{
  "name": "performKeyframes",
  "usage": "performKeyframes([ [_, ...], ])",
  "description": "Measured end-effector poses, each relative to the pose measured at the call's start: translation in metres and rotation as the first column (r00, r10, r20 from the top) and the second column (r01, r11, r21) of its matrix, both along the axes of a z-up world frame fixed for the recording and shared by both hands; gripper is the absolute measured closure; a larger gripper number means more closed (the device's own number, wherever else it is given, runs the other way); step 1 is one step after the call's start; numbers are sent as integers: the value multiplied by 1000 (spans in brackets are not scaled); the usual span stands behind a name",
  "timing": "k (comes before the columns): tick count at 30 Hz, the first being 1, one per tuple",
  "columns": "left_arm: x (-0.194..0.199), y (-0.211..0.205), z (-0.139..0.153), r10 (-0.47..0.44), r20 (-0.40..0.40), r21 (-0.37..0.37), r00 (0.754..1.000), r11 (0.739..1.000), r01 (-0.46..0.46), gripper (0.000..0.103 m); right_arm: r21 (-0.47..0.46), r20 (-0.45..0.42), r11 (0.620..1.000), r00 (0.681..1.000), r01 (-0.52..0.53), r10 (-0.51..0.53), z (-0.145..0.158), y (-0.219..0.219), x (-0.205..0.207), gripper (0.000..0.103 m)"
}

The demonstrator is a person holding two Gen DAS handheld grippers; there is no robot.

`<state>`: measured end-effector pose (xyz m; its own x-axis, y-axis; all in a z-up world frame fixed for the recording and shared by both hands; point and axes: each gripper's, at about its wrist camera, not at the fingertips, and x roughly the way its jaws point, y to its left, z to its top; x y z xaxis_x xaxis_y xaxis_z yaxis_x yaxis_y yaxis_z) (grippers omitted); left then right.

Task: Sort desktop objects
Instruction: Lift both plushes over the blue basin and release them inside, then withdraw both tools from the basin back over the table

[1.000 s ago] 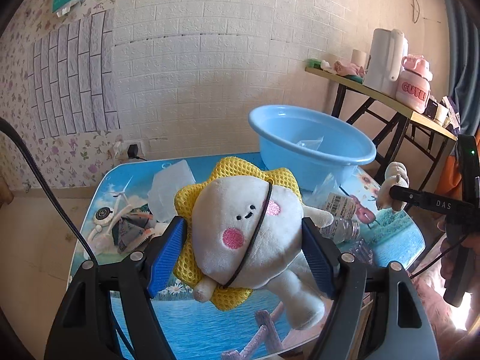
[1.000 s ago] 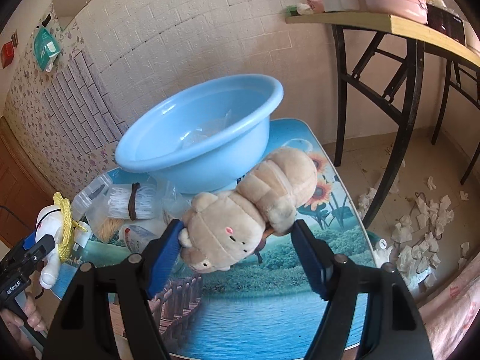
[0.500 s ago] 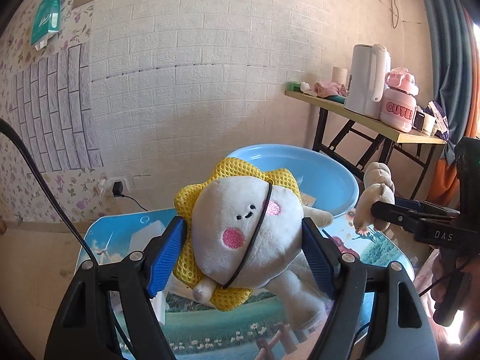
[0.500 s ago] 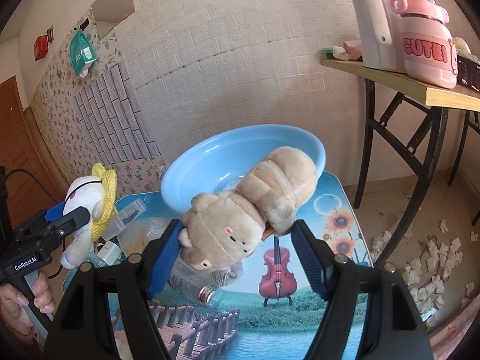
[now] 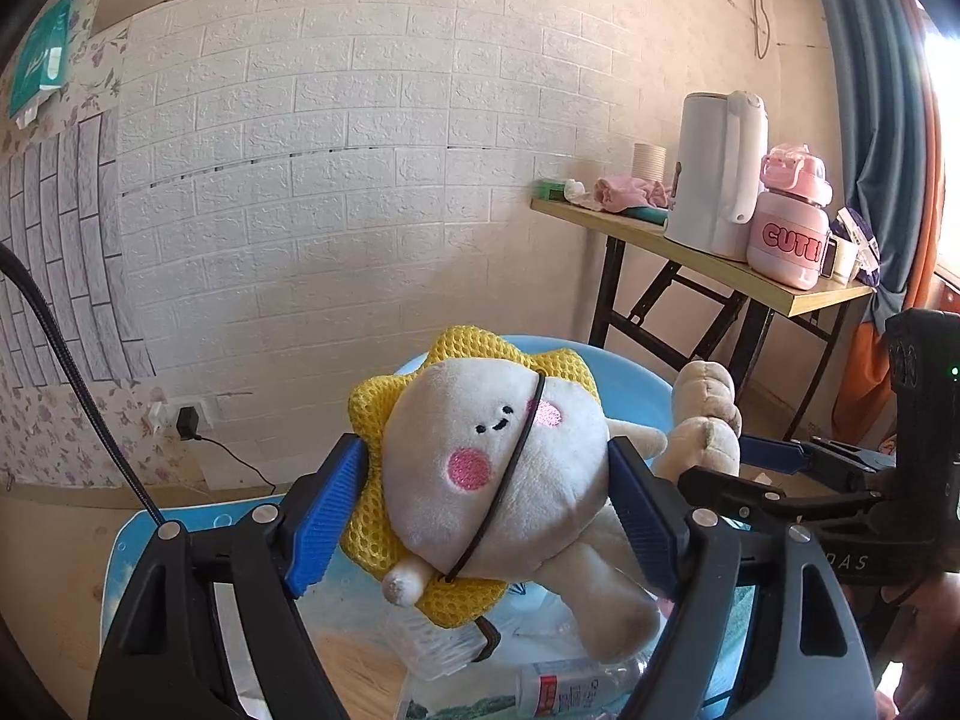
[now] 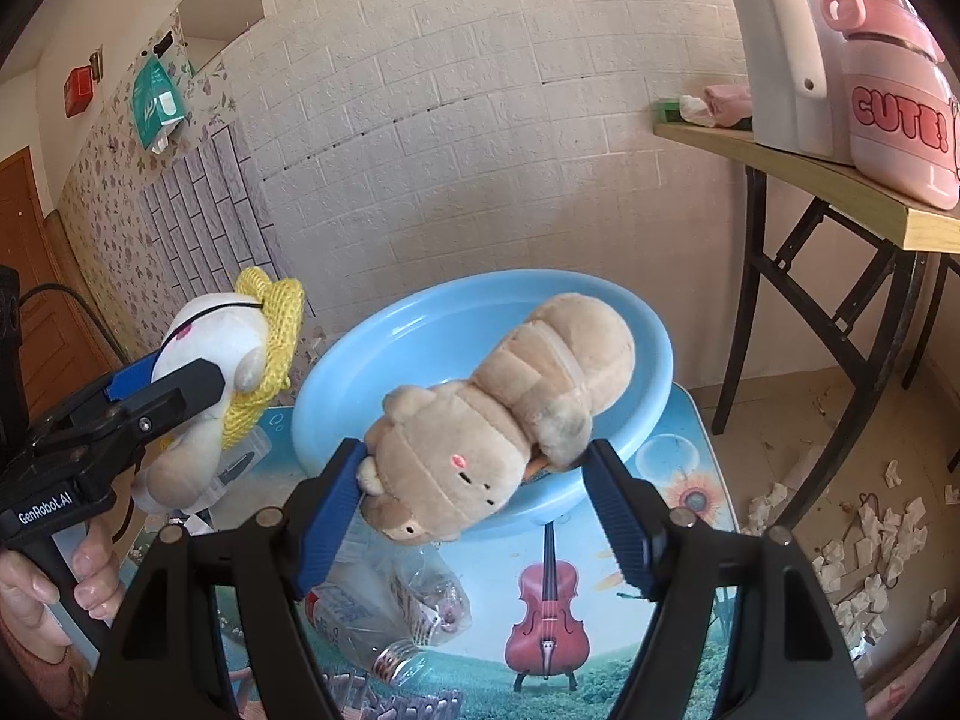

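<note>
So the left tool (image 5: 489, 504) has its blue pads pinching a white plush toy (image 5: 480, 480) with pink cheeks and a yellow mesh frill around its head. It's held up in the air, tilted, legs dangling down toward the lower right, with a thin black cord running across its face. From the right camera you can see that same white plush toy (image 6: 210, 360) off to the left side, hanging over the left part of the surface.

The right tool (image 6: 474, 492) is squeezed onto a tan bear plush (image 6: 498, 414), gripped around the head end, with the body sticking up and away toward the blue basin (image 6: 648, 360). The bear sits in front of the basin's open bowl in that view, also off the surface. In the left camera the tan bear plush (image 5: 705, 414) pokes up just to the right of the white toy.

Below them is the surface (image 6: 690, 468), with a printed picture top (violin, sunflower, water). A crumpled clear plastic bottle (image 6: 390, 612) lies on it under the right tool, near the basin.

Further out, a wooden side table (image 5: 720, 270) stands by the white brick wall, carrying a white kettle (image 5: 717, 174) and a pink bottle (image 5: 792, 222) that says CUTE. Bits of torn paper (image 6: 864, 540) are scattered on the floor under it.
</note>
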<state>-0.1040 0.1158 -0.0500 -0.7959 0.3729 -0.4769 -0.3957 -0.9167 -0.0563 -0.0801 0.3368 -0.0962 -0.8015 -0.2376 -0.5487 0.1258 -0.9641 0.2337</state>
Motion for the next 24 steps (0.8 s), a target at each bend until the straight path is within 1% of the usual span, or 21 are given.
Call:
performKeyframes([
  [3,-14,6,-4,7,10,-26,1000,1000,-6,22,9,3,1000,1000,-1,1,-2,0,-8,29],
  [6,-22,7,-4,14,3,-33,1000,999,-14,22,16,7,1000,1000,-6,6,-2,0,-17,27],
  [8,-25,4,-2,25,-2,-30,1000,999,-25,10,26,13,1000,1000,1,-1,-1,-1,-23,26],
  [9,-25,2,1,29,-7,-24,1000,999,-29,9,31,14,1000,1000,6,-7,0,-1,-25,26],
  [12,-20,-4,6,36,-19,-10,999,999,-36,7,40,1,999,1000,11,-11,5,-2,-25,26],
  [16,-12,-12,8,48,-20,-14,999,999,-49,3,50,1,999,1000,1,-1,8,-7,-19,26],
  [20,-1,-25,9,59,-16,-18,998,998,-59,0,58,12,998,1000,-11,10,7,-12,-6,26],
  [24,16,-49,9,73,-22,-19,997,997,-73,0,71,33,997,999,-31,28,2,-19,12,26],
])
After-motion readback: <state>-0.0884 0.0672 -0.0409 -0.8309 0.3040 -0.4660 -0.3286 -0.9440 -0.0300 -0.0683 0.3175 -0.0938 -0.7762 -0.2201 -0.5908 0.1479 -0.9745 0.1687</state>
